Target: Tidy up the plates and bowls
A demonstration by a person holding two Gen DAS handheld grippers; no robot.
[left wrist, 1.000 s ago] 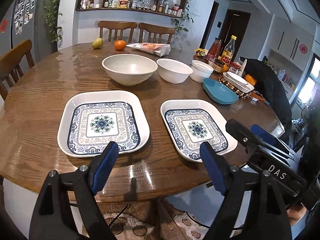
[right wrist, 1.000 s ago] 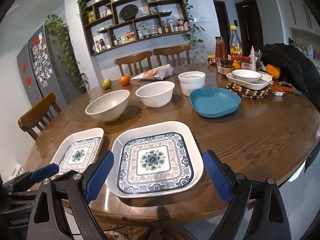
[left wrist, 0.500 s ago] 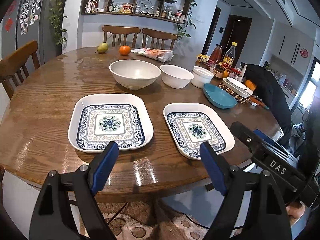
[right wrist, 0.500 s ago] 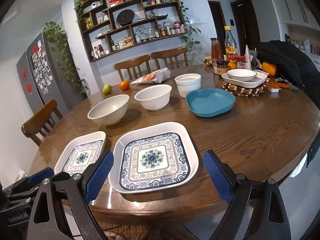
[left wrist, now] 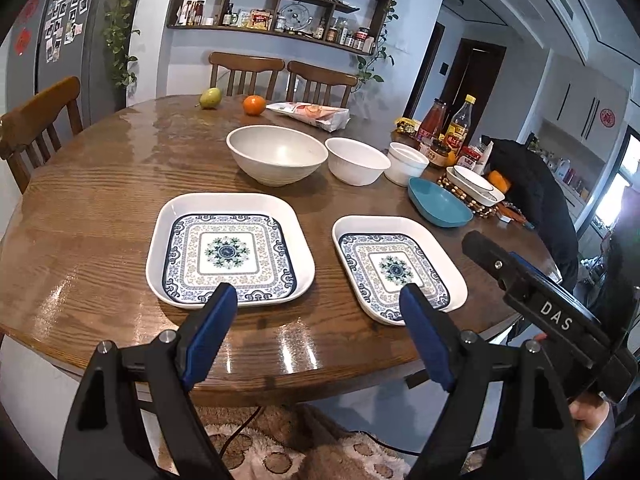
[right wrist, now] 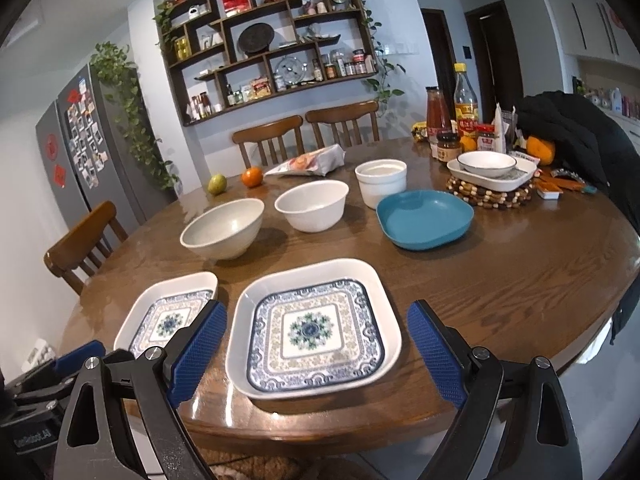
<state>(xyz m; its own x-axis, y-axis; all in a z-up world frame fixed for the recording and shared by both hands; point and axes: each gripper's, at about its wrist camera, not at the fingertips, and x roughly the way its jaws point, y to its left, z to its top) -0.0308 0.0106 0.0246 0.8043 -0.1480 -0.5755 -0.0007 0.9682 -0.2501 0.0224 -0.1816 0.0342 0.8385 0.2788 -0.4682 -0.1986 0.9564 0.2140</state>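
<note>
Two square patterned plates lie side by side near the front edge of the round wooden table (left wrist: 92,208) — the left plate (left wrist: 230,250) and the right plate (right wrist: 314,326), a strip of bare wood between them. The left gripper (left wrist: 316,336) hangs off the table edge with its blue-padded jaws spread wide and empty, looking toward the gap between the two plates. The right gripper (right wrist: 316,354) is likewise spread and holds nothing, its pads flanking the right plate in view though not touching it.

Behind the plates stands a row of bowls — a large grey-white bowl (left wrist: 277,154), a smaller white bowl (left wrist: 357,160) just beside it, then a white ramekin (right wrist: 381,182). A shallow teal dish (right wrist: 424,218) sits to the right of them. At the far side lie a pear (left wrist: 210,98), an orange (left wrist: 254,104) and a snack packet (left wrist: 310,112).
</note>
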